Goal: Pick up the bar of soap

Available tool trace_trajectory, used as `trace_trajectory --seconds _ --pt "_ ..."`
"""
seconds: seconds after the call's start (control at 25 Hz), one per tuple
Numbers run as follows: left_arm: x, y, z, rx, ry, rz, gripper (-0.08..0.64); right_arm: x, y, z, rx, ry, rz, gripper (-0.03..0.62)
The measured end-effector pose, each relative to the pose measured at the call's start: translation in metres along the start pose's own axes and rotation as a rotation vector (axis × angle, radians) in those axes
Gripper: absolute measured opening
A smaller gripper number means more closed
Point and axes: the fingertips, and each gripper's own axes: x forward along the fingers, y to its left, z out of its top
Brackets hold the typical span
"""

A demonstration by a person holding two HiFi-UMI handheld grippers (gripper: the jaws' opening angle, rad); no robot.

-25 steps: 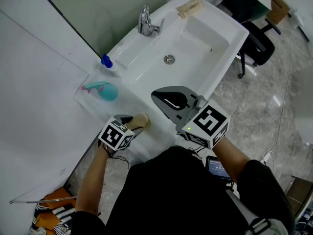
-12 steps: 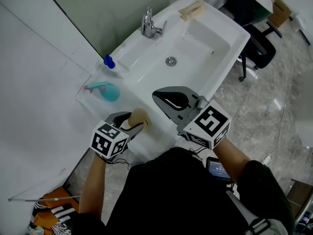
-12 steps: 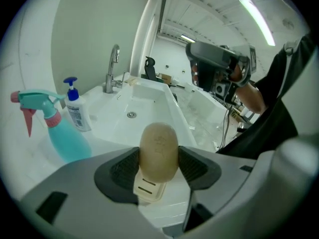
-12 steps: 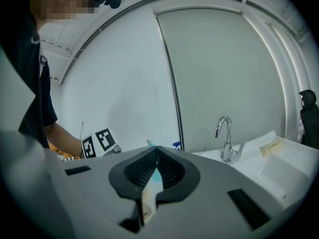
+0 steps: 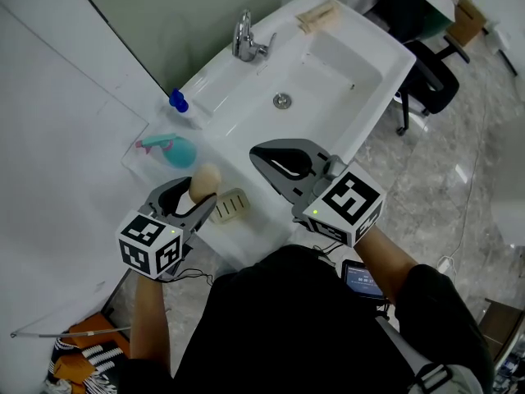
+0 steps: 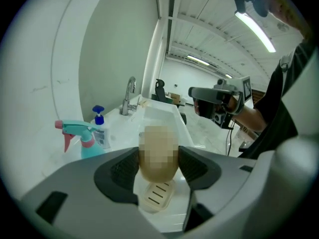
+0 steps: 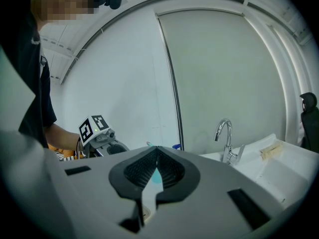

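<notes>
The bar of soap (image 5: pixel 203 181) is a beige oval held up between the jaws of my left gripper (image 5: pixel 197 190), which is shut on it at the sink counter's near left corner. In the left gripper view the soap (image 6: pixel 158 153) hangs above the ribbed cream soap dish (image 6: pixel 156 195), apart from it. That soap dish (image 5: pixel 229 206) lies bare on the counter just right of the gripper. My right gripper (image 5: pixel 261 158) hovers over the counter's front edge with its jaws shut and nothing between them (image 7: pixel 155 159).
A teal spray bottle (image 5: pixel 172 152) and a blue-capped pump bottle (image 5: pixel 178 103) stand at the counter's left, by the wall. The faucet (image 5: pixel 244 38) and white basin (image 5: pixel 328 64) lie further on. An office chair (image 5: pixel 431 64) stands on the floor to the right.
My left gripper has risen and drawn back to the left with the soap, lifting it off the dish, which now shows bare. The right gripper has barely moved.
</notes>
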Motion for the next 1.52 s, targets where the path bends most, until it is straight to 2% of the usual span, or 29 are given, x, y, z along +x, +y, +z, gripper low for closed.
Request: trace_trajectory --seconds 0.2,0.4,0.88,1.08,1.24,1.52 --pt "-0.019 -0.002 0.028 -0.033 -0.12 0.027 0.264 0.001 0.003 0.008 -0.019 -0.012 0.013 0.008" --pt "-0.035 -0.015 0.054 -0.028 -0.218 0.026 0.264 -0.001 0.004 0.015 -0.026 -0.03 0.01 0.008" --pt "-0.08 -0.025 0.092 -0.024 -0.411 0.13 0.264 -0.01 0.011 0.043 -0.05 -0.089 -0.011 0.008" --pt "-0.1 -0.036 0.102 -0.02 -0.467 0.15 0.264 -0.016 0.01 0.051 -0.048 -0.107 -0.029 0.008" --pt "-0.113 -0.05 0.106 -0.022 -0.522 0.187 0.264 -0.023 0.017 0.055 -0.046 -0.124 -0.007 0.008" --pt "-0.126 -0.059 0.112 -0.076 -0.576 0.24 0.264 -0.027 0.005 0.049 -0.008 -0.108 0.011 0.008"
